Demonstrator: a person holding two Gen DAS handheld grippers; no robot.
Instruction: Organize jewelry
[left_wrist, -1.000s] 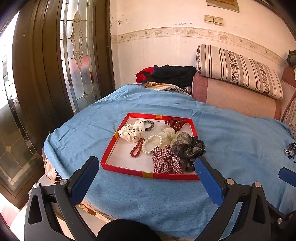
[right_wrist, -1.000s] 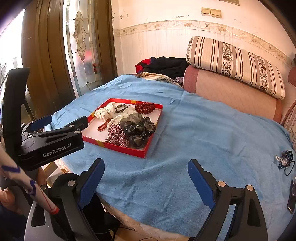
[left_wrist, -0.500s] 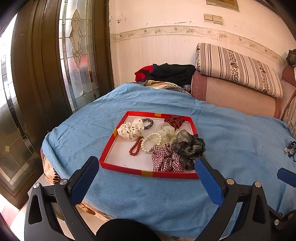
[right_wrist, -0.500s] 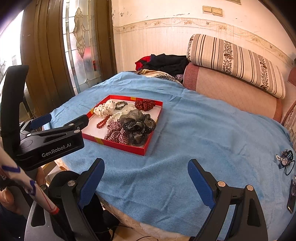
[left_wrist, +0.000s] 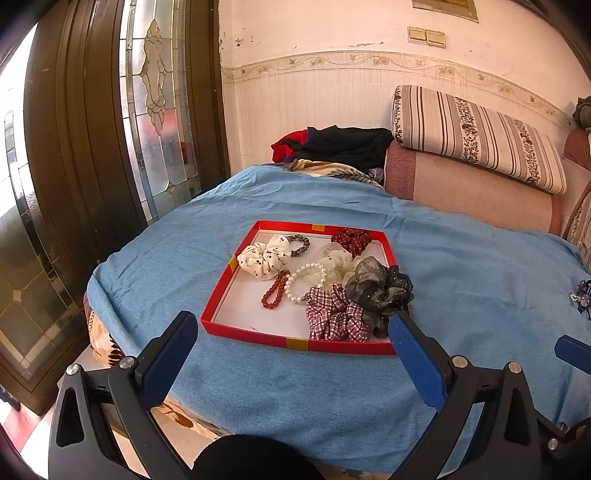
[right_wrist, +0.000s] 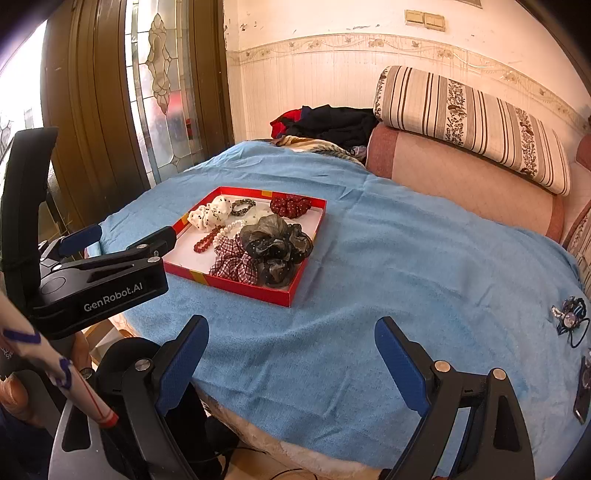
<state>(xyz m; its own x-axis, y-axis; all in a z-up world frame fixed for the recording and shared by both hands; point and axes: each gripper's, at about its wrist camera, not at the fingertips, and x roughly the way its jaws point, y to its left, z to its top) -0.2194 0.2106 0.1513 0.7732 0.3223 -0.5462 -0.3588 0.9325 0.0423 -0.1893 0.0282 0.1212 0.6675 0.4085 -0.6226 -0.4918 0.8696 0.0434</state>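
Approach stage: left gripper (left_wrist: 291, 343) and right gripper (right_wrist: 291, 354) held spread, empty. Red tray (left_wrist: 255, 334) at 12 o'clock; descent required, judged.

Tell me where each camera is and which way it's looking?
Left wrist: sits on the left gripper, looking forward over the blue blanket at the red tray; its own open jaws show.
Right wrist: sits on the right gripper, further right, facing the blanket; its open jaws, the left gripper and a sleeve show.
Both see the tray, the scrunchies and the striped pillow.
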